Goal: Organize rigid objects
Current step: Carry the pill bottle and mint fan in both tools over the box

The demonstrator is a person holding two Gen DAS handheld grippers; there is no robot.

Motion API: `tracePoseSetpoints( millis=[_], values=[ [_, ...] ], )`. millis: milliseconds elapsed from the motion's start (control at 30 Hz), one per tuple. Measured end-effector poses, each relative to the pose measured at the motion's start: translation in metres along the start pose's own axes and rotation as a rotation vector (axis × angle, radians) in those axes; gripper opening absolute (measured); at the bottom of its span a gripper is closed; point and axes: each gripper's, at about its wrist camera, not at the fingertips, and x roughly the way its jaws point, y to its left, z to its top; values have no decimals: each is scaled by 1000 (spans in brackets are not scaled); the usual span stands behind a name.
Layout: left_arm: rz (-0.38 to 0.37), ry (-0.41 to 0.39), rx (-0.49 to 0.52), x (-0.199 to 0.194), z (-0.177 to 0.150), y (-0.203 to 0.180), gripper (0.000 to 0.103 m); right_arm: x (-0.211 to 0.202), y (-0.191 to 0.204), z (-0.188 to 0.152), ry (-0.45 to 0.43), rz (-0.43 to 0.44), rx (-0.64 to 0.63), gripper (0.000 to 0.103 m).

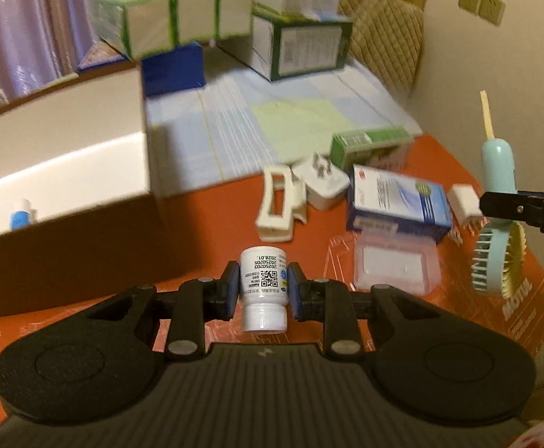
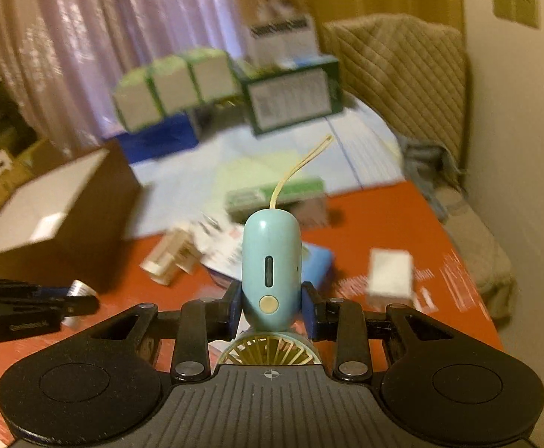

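Over red tabletop [image 1: 204,216], my L gripper [image 1: 263,288] clamps white pill bottle [image 1: 263,291] w/ cap toward me; R gripper [image 2: 271,308] clamps blue handheld fan [image 2: 272,272] by handle.

Each hand-held gripper, the left [image 1: 264,288] and the right [image 2: 272,308], is built of matte black plastic: ribbed grey base, two round discs, silver rivets, blue-padded fingers [image 1: 298,293].

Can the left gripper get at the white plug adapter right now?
Probably not yet. The left gripper is shut on the white pill bottle, so its jaws are taken. The path looks free: the white plug adapter lies uncovered on the orange surface ahead.
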Motion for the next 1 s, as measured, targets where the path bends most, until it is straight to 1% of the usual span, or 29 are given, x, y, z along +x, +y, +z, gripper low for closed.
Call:
tracePoseSetpoints(
  millis=[167,333,467,567,667,800,900,1000],
  values=[
    [45,-53,-51,-30,8,18,23,-1,34,19,-25,116,-57,30],
    [110,-89,-103,-57,10,45,23,11,80,33,-18,265,-117,30],
    [158,-117,-143,-77,11,76,23,25,123,44,-12,369,-153,30],
    [192,-140,-161,-86,15,101,23,36,153,53,-24,423,-178,30],
    [222,-163,-165,-93,23,128,23,49,183,65,-47,450,-188,30],
    [249,-186,-170,-97,32,164,23,67,219,81,-81,453,-201,30],
    [263,-184,-168,-92,40,191,23,84,243,88,-91,419,-218,30],
    [269,-166,-173,-81,44,217,23,107,261,91,-86,370,-224,30]
  ],
)
